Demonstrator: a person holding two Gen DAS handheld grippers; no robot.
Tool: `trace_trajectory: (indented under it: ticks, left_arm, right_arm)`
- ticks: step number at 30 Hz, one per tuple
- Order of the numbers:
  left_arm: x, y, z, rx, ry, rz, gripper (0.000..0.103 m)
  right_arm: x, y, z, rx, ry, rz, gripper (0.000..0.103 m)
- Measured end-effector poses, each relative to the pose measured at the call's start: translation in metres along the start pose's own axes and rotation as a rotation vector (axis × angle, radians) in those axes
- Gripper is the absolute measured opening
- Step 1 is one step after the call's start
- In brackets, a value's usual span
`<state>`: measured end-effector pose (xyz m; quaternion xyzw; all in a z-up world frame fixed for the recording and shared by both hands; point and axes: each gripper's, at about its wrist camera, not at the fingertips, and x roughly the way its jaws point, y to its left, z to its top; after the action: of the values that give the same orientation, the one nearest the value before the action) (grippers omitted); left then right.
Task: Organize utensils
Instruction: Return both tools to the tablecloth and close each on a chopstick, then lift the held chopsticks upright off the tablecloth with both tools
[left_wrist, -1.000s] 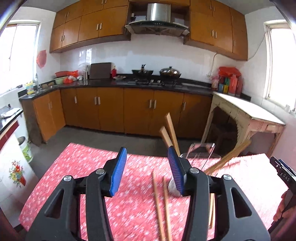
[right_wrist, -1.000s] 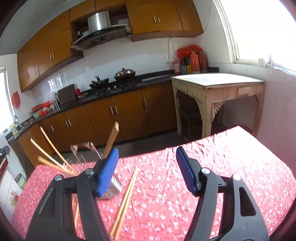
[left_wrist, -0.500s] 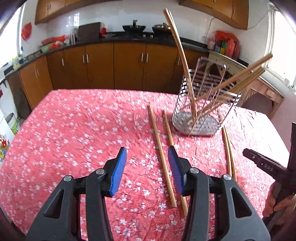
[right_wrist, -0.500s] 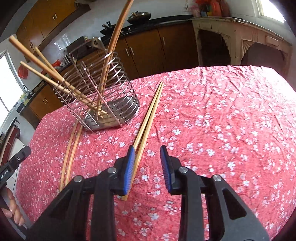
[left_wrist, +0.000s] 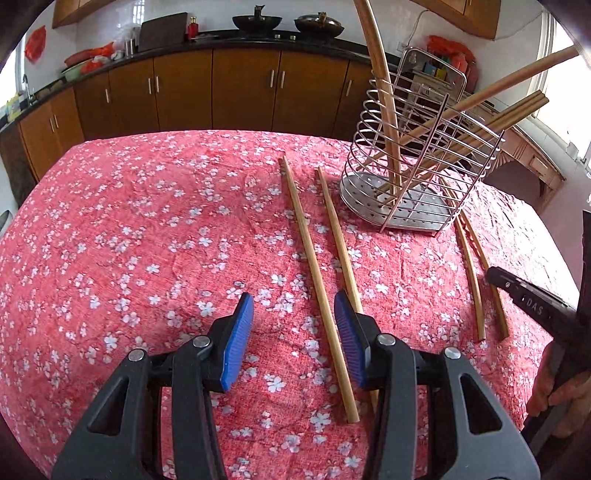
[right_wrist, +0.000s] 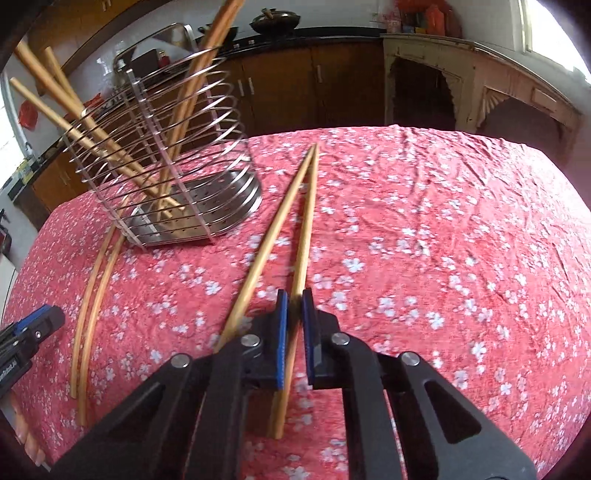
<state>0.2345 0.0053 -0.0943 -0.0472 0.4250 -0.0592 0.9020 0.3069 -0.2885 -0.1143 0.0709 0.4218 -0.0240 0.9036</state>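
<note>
Both my hand-held grippers have dropped toward the surface (left_wrist: 129, 229); right hand-held gripper (right_wrist: 293, 325) just clamped a chopstick (right_wrist: 304, 229) lying beside the wire holder (right_wrist: 166, 166) (its partner untouched); left hand-held gripper (left_wrist: 293, 332) gapes, straddling another chopstick (left_wrist: 314, 273).

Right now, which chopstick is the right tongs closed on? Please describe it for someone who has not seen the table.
Find the wire utensil basket on the red flowered tablecloth. Two chopsticks lie to its right, meeting at their far tips. The held chopstick is the right one, pinched by the right tongs.

Your tablecloth (left_wrist: 147, 221): red, white blossoms | chopsticks (left_wrist: 317, 280): tan wood | holder (left_wrist: 417, 177): silver wire | pads (left_wrist: 236, 350): blue
</note>
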Motion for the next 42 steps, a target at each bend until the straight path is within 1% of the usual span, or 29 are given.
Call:
trace_trajectory:
  ticks: [3,6,7,8,10,11,13,15,17,21,23,24,26,28,30,32,34,37,39,40,42]
  left_arm:
    - [0.007,-0.003,0.0,0.0,0.019,-0.018,0.04]
    - [0.013,-0.009,0.001,0.011,0.03,-0.019,0.034]
    - [0.015,-0.011,0.001,0.018,0.035,-0.016,0.03]
    - [0.018,-0.014,0.001,0.025,0.042,-0.008,0.023]
    - [0.02,-0.016,0.002,0.024,0.046,0.001,0.017]
    - [0.02,-0.016,0.002,0.021,0.044,0.006,0.011]
    - [0.022,-0.015,0.005,0.011,0.042,0.031,0.006]
    - [0.024,-0.008,0.012,-0.008,0.045,0.049,0.005]
    - [0.027,0.002,0.02,-0.02,0.039,0.071,0.001]
    - [0.032,0.026,0.034,-0.051,0.03,0.115,0.001]
    - [0.034,0.04,0.038,-0.071,0.029,0.131,0.001]
    - [0.036,0.046,0.039,-0.08,0.028,0.127,0.001]
    - [0.036,0.053,0.038,-0.094,0.031,0.109,0.001]
    - [0.034,0.059,0.036,-0.114,0.029,0.072,0.001]
    - [0.023,0.063,0.032,-0.129,0.015,0.008,0.001]
    - [0.011,0.059,0.03,-0.112,-0.005,-0.036,0.001]
    - [0.002,0.049,0.026,-0.064,-0.022,-0.054,0.002]
    - [0.0,0.031,0.023,0.014,-0.019,-0.031,0.003]
    - [0.003,0.021,0.02,0.049,-0.005,-0.01,0.003]
    - [0.005,0.017,0.018,0.059,0.002,-0.006,0.005]
    - [0.006,0.011,0.018,0.067,0.009,-0.001,0.016]
  right_arm:
    - [0.0,-0.02,0.003,0.05,-0.005,-0.019,0.008]
    - [-0.001,-0.027,0.004,0.047,-0.005,-0.018,0.008]
    - [-0.002,-0.025,0.006,0.039,-0.006,-0.019,0.008]
    - [-0.002,-0.025,0.005,0.03,-0.008,-0.021,0.008]
    - [0.001,-0.019,0.005,0.012,-0.01,-0.03,0.008]
    - [0.001,-0.018,0.005,0.009,-0.009,-0.029,0.008]
    - [0.002,-0.018,0.006,0.006,-0.009,-0.025,0.008]
    - [0.005,-0.025,0.009,0.019,-0.011,-0.029,0.008]
    - [0.006,-0.035,0.011,0.042,-0.013,-0.033,0.008]
    - [0.007,-0.055,0.014,0.08,-0.017,-0.05,0.008]
    - [0.007,-0.062,0.015,0.092,-0.022,-0.059,0.008]
    - [0.008,-0.065,0.016,0.095,-0.023,-0.054,0.008]
    - [0.008,-0.066,0.016,0.1,-0.023,-0.048,0.008]
    - [0.009,-0.068,0.017,0.095,-0.022,-0.054,0.008]
    - [0.008,-0.066,0.017,0.09,-0.021,-0.059,0.008]
    - [0.008,-0.066,0.017,0.091,-0.021,-0.059,0.008]
    - [0.008,-0.066,0.016,0.093,-0.021,-0.056,0.008]
    - [0.009,-0.066,0.017,0.092,-0.021,-0.058,0.008]
    - [0.009,-0.066,0.016,0.092,-0.021,-0.057,0.008]
    - [0.009,-0.066,0.016,0.094,-0.021,-0.056,0.008]
    - [0.008,-0.065,0.016,0.095,-0.021,-0.054,0.008]
